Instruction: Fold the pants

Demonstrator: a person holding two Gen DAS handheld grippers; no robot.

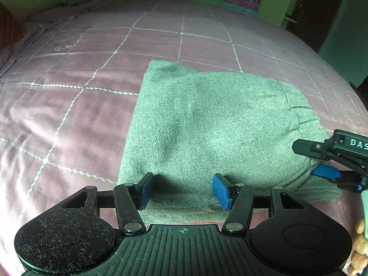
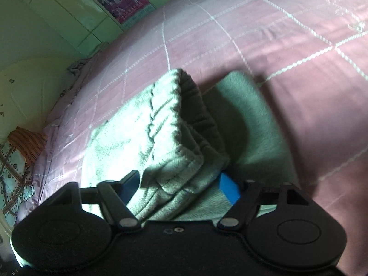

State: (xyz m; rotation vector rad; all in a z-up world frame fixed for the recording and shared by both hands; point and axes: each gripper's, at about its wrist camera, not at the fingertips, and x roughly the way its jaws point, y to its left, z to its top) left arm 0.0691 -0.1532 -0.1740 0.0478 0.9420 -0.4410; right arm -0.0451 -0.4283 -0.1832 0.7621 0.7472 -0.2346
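The grey-green fleecy knit pants (image 1: pixel 207 124) lie already folded into a thick pad on the pink quilted bedspread (image 1: pixel 69 105), near its front edge. Left claw (image 1: pixel 184 189) hovers w/ fingers apart over the near hem. Right claw (image 2: pixel 179 184) has a bunched waistband layer between its pads, prob. clamped. Fabric looks soft, floppy, light; best gripped at the thick elastic edge or corners.
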